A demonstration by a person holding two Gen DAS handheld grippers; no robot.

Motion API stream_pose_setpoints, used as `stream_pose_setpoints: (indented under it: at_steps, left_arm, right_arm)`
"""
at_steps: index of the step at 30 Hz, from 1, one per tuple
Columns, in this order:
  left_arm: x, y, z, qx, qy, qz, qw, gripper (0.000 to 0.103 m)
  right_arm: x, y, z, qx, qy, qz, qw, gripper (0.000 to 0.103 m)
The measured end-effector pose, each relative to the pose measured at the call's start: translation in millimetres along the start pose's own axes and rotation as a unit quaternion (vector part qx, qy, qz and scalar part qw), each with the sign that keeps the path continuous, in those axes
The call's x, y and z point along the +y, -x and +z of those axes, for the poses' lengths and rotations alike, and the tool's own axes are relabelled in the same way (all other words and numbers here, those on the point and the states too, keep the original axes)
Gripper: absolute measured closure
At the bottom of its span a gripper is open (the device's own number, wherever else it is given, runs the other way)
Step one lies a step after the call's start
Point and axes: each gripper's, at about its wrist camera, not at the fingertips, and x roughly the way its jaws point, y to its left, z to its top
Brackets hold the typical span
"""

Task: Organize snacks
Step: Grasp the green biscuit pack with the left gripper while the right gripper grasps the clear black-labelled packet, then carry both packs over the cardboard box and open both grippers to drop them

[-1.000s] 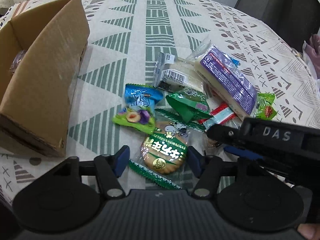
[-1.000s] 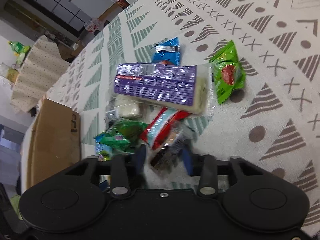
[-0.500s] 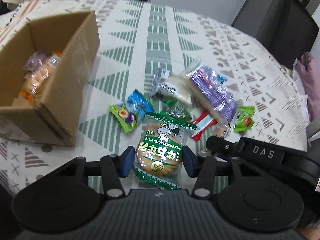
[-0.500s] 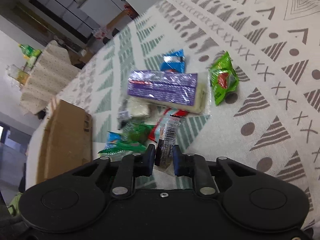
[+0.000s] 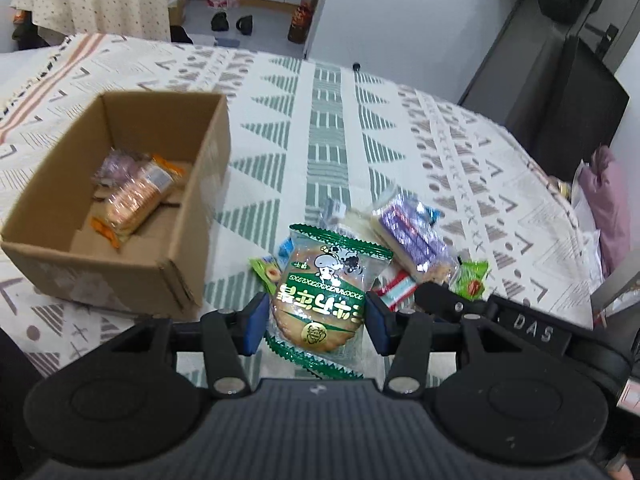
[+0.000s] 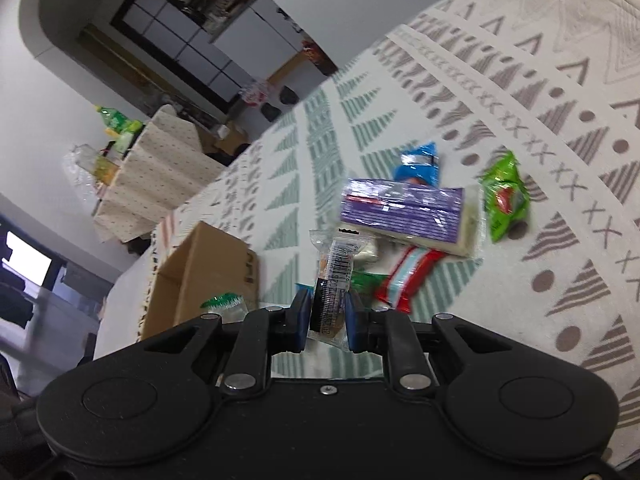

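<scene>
**Both grippers hold a snack above the table**

At the left, an open cardboard box [image 5: 120,208] stands on the patterned tablecloth [image 5: 328,132]. Inside it lie 2 packets: a clear pack of round biscuits [image 5: 134,200] and, behind it, a purplish packet [image 5: 114,164].

Just to the right of the box, the left gripper [image 5: 316,318] is closed on a green cookie packet [image 5: 324,300] with a cartoon cow printed on it. Its 2 blue pads press the sides of the packet, which is lifted clear of the table and tilted away from the camera.

Behind and to the right of this packet the other snacks lie in a loose pile: a purple bar [image 5: 412,236] in clear wrap, a red and white packet [image 5: 394,286] and a small green packet [image 5: 470,280]. A small blue packet [image 6: 420,162] lies behind the purple bar, touching it.

The right gripper [image 6: 326,318] is almost fully closed on a narrow clear packet with a barcode [image 6: 334,280], which stands nearly upright between the blue pads, above the pile. In the left wrist view the body of this gripper shows at the right edge.
</scene>
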Motion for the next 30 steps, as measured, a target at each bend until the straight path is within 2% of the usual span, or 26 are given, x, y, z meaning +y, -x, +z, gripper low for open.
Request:
stream_pose_setpoints:
  at_steps: [11, 17, 30]
  left_arm:
    - [15.9, 34.5, 20.5, -0.042, 0.025, 0.009, 0.9988, 0.053]
    - [31.7, 52.5, 30.7, -0.062, 0.042, 0.016, 0.9971, 0.053]
    - [71.6, 64.3, 50.2, -0.082, 0.075, 0.025, 0.9934, 0.053]
  right_arm:
    - [34.4, 16.4, 6.5, -0.022, 0.035, 0.042, 0.998, 0.085]
    - [55.1, 25.5, 13.3, -0.035, 0.057, 0.047, 0.997, 0.085]
    - [100.8, 8.4, 12.4, -0.033, 0.091, 0.058, 0.994, 0.085]
